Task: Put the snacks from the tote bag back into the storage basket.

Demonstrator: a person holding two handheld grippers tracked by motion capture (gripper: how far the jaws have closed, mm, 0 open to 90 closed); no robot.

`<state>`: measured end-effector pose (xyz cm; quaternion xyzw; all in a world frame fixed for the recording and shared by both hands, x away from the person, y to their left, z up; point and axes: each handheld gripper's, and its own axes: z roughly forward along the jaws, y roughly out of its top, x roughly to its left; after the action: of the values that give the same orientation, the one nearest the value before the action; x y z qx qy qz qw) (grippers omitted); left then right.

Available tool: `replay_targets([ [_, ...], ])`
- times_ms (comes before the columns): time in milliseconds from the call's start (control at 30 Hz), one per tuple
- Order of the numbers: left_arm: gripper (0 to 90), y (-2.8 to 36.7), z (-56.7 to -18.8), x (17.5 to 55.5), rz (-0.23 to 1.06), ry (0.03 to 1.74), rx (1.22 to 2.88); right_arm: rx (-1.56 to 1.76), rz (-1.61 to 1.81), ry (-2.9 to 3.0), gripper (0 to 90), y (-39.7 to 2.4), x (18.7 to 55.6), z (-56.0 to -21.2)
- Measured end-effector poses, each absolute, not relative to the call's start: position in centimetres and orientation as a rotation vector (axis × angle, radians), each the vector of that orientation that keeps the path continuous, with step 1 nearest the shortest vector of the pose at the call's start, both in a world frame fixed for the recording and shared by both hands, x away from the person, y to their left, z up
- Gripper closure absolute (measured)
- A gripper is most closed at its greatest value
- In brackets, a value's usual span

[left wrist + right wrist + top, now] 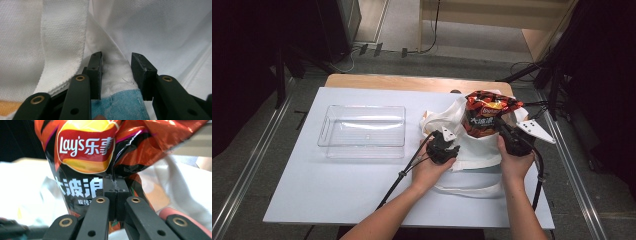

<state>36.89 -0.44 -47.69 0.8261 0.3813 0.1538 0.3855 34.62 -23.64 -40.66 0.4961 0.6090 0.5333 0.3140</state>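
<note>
A red-and-black Lay's chip bag (486, 114) stands upright in the mouth of a white tote bag (472, 150) at the right of the table. My right gripper (501, 127) is shut on the chip bag's lower part. In the right gripper view the two pads meet (115, 182) against the chip bag (85, 147), with the tote's cloth (190, 185) behind. My left gripper (453, 149) is at the tote's left edge. Its jaws (116, 62) stand apart with a fold of the white fabric (155, 30) between them.
A clear plastic box (362, 131) sits left of the tote on the white board (312, 190). A strip of wooden tabletop (412, 82) shows at the far edge. Dark stands and cables flank the table, and the tote's handle (472, 190) lies toward the near edge.
</note>
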Motion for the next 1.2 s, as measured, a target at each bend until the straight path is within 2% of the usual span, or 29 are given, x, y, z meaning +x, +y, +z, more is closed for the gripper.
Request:
replay_targets([
  [200, 63.6, -0.4, -47.7, 36.9, 0.389, 0.977, 2.097, 1.257, 1.491, 1.559, 90.0, -23.2, 33.8, -38.0],
  [833, 62.4, -0.3, -47.7, 36.9, 0.377, 0.965, 2.103, 1.2, 1.644, 1.393, 90.0, -23.6, 32.4, -33.3],
  [1033, 54.1, -0.1, -47.6, 36.8, 0.344, 0.93, 2.091, 1.158, 1.64, 1.34, 90.0, -24.1, 31.0, -32.2],
  [1100, 48.9, 0.3, -47.4, 36.5, 0.322, 0.899, 2.053, 1.144, 1.61, 1.342, 90.0, -24.2, 30.5, -31.9],
  [1200, 46.4, 1.0, -47.1, 35.9, 0.317, 0.865, 1.982, 1.147, 1.576, 1.336, 90.0, -24.5, 30.0, -32.0],
])
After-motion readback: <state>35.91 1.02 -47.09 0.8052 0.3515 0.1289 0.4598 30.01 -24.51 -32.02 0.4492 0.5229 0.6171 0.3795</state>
